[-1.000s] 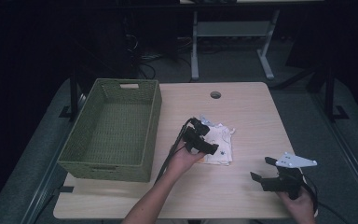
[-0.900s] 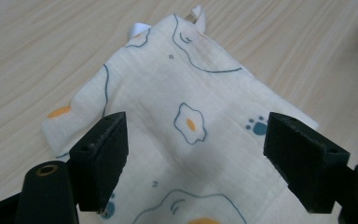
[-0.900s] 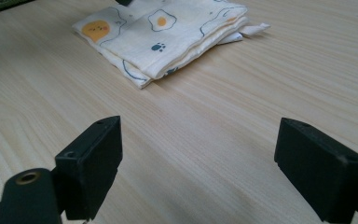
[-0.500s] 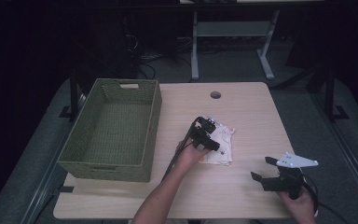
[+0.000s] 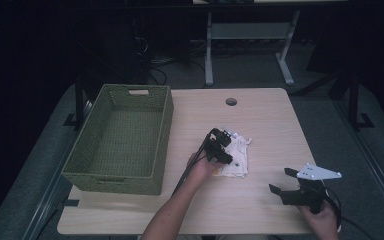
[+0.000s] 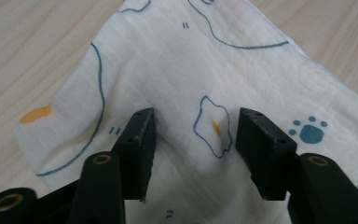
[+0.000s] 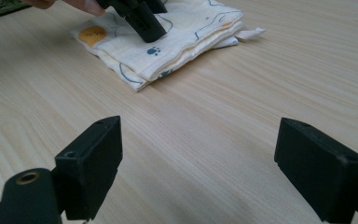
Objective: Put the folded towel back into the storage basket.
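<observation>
A folded cloth (image 5: 235, 156), white with blue outlines and orange spots, lies flat on the worktop (image 5: 270, 115) just right of centre, at about 3 o'clock from the green woven basket (image 5: 122, 137). The left gripper (image 6: 193, 128) is set down over the cloth with its jaws partly apart, nothing clamped between them. The right gripper (image 7: 198, 161) rests wide open and empty at about 5 o'clock from the cloth. The cloth is judged light, soft and limp, likely to unfold if lifted by one layer; a pinch across all stacked layers at the folded edge would be safer. Bare worktop surrounds it; the basket wall stands well clear.
</observation>
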Action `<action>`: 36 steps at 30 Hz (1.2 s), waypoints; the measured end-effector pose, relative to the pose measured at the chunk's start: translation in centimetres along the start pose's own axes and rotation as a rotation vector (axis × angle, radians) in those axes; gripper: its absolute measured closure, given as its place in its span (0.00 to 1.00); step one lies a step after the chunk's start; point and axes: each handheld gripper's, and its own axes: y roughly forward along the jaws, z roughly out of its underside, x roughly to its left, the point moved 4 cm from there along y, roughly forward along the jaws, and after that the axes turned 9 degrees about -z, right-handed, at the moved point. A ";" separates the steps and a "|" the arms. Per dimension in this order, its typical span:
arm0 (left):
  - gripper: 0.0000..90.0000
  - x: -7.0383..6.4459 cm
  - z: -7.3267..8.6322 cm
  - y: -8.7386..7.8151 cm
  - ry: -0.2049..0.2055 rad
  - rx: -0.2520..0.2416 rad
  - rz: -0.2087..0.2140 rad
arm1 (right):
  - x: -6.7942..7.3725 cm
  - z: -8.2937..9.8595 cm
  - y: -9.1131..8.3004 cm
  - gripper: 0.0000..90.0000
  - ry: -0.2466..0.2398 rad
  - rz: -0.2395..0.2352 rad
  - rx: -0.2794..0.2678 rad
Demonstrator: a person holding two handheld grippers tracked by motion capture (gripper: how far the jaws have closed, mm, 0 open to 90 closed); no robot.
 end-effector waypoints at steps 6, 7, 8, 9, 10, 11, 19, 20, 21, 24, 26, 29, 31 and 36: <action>0.70 -0.3 0.4 -0.5 0.022 0.008 0.010 | 0.0 0.0 0.0 0.16 -0.003 0.001 0.000; 0.72 -0.4 0.5 -0.6 0.029 0.008 0.015 | 0.0 0.0 0.0 0.16 -0.003 0.002 0.000; 0.74 -0.4 0.5 -0.6 0.029 0.008 0.015 | 0.0 0.0 0.0 0.16 -0.003 0.002 0.000; 0.77 -0.4 0.6 -0.7 0.035 0.011 0.019 | 0.0 0.0 0.0 0.16 -0.004 0.002 0.000; 0.79 -0.5 0.7 -0.8 0.040 0.012 0.022 | 0.0 0.0 0.0 0.16 -0.004 0.002 0.000; 0.81 -0.6 0.8 -0.9 0.048 0.016 0.028 | 0.0 0.0 -0.1 0.16 -0.004 0.002 0.000; 0.90 -0.7 1.5 -1.6 0.086 0.050 0.082 | 0.1 0.0 -0.1 0.16 -0.003 0.002 0.000; 0.90 -0.6 1.7 -1.7 0.086 0.059 0.091 | 0.1 0.0 -0.1 0.16 -0.003 0.002 0.000; 0.90 -0.6 1.8 -1.8 0.079 0.060 0.103 | 0.1 0.0 -0.1 0.16 -0.004 0.002 0.000; 0.90 -0.4 2.1 -1.9 0.065 0.067 0.126 | 0.2 0.0 -0.1 0.16 -0.006 0.001 0.001; 0.90 -0.2 2.4 -2.1 0.054 0.071 0.137 | 0.2 0.0 -0.1 0.16 -0.009 0.001 0.002; 0.91 0.0 3.0 -2.7 0.042 0.066 0.135 | 0.2 0.0 0.0 0.16 -0.009 0.001 0.004; 0.92 0.1 3.1 -3.0 0.034 0.054 0.137 | 0.3 0.0 0.0 0.16 -0.006 0.002 0.005; 0.92 0.3 3.2 -4.3 0.020 0.010 0.161 | 0.3 0.0 0.0 0.16 -0.004 0.004 0.006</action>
